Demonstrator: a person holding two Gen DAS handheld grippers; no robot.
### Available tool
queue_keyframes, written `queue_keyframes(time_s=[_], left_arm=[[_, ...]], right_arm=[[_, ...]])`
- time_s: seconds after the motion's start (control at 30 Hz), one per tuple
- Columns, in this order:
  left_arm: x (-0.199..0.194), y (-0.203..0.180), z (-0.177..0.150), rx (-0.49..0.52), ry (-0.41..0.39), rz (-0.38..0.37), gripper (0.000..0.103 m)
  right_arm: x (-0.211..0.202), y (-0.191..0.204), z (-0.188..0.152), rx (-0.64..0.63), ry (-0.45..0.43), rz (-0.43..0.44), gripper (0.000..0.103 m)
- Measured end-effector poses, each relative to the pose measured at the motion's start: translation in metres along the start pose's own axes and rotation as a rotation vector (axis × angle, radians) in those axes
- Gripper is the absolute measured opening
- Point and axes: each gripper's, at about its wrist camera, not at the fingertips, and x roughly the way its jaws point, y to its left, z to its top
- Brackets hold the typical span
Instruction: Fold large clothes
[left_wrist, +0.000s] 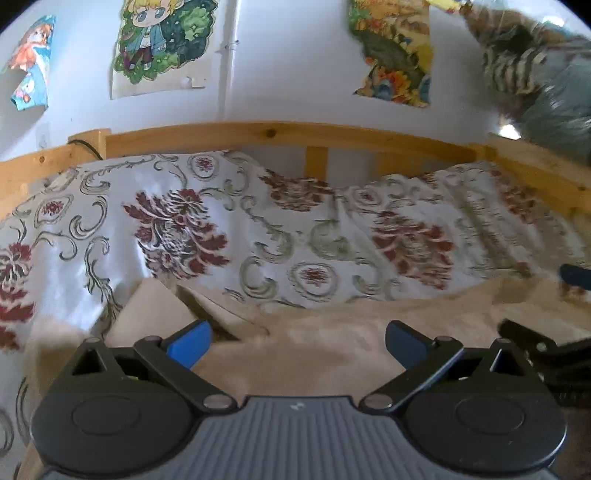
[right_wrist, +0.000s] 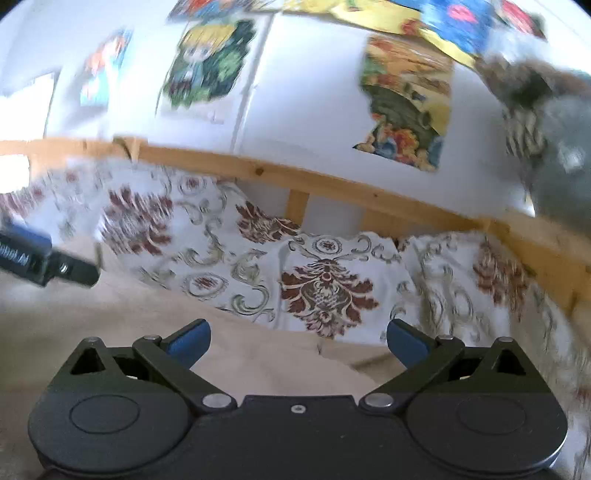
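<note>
a: what does the left wrist view give you?
b: the left claw (left_wrist: 298, 341) is spread wide, nothing between its blue fingers (left_wrist: 190, 343). under and ahead of it lies the beige garment (left_wrist: 332, 354) on the bed, with a folded flap (left_wrist: 155, 314) raised at the left. only this view shows that flap.

a: and the right wrist view?
b: the right claw (right_wrist: 298, 341) is also released, empty, over the same beige garment (right_wrist: 110, 325). this view is blurred. it shows the left claw's dark body (right_wrist: 44, 264) at the left edge; the left view catches black parts of the right one (left_wrist: 546, 350) at its right edge.

a: shared surroundings?
b: the floral bedspread (left_wrist: 184, 221) bunched behind the garment, the wooden bed rail (left_wrist: 273, 134), posters (left_wrist: 162, 40) on the white wall, and a furry grey thing (left_wrist: 546, 85) at the upper right.
</note>
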Motion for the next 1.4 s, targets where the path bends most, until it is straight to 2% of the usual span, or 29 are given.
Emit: queue_keyframes(time_s=[0.07, 0.13, 0.23, 0.3, 0.37, 0.43, 0.53, 0.63, 0.73, 0.9, 1.03, 1.17, 1.4], left_arm=[[0.024, 0.008, -0.004, -0.035, 0.040, 0.049, 0.102], [0.038, 0.024, -0.012, -0.113, 0.082, 0.020, 0.103], [0.053, 0.042, -0.029, -0.196, 0.115, -0.047, 0.103], [0.055, 0.051, -0.032, -0.239, 0.122, -0.084, 0.103], [0.054, 0.059, -0.033, -0.274, 0.132, -0.114, 0.103], [0.046, 0.064, -0.028, -0.283, 0.144, -0.113, 0.102], [0.016, 0.067, -0.024, -0.293, 0.121, -0.062, 0.102], [-0.010, 0.065, -0.028, -0.230, 0.107, -0.048, 0.102], [-0.032, 0.067, -0.039, -0.206, 0.110, 0.012, 0.102], [-0.064, 0.086, -0.051, -0.262, 0.137, 0.073, 0.102], [-0.079, 0.091, -0.054, -0.213, 0.163, 0.083, 0.102], [-0.080, 0.087, -0.051, -0.192, 0.158, 0.084, 0.102], [-0.063, 0.103, -0.047, -0.234, 0.169, 0.133, 0.102]], right_arm=[[0.018, 0.006, -0.006, -0.048, 0.046, -0.029, 0.101], [0.031, 0.007, -0.018, -0.038, 0.097, -0.025, 0.101], [0.047, -0.001, -0.036, 0.050, 0.147, 0.018, 0.102], [0.055, -0.012, -0.036, 0.119, 0.189, 0.047, 0.102], [0.049, -0.026, -0.037, 0.201, 0.197, 0.067, 0.102], [0.034, -0.047, -0.037, 0.277, 0.227, 0.038, 0.101], [-0.014, -0.079, -0.039, 0.329, 0.195, -0.047, 0.102], [-0.053, -0.100, -0.046, 0.345, 0.179, -0.100, 0.102], [-0.076, -0.110, -0.061, 0.373, 0.143, -0.156, 0.102], [-0.062, -0.101, -0.072, 0.344, 0.164, -0.161, 0.102], [-0.054, -0.088, -0.070, 0.290, 0.150, -0.144, 0.102], [-0.056, -0.086, -0.066, 0.272, 0.132, -0.137, 0.102], [-0.052, -0.088, -0.069, 0.279, 0.128, -0.156, 0.102]])
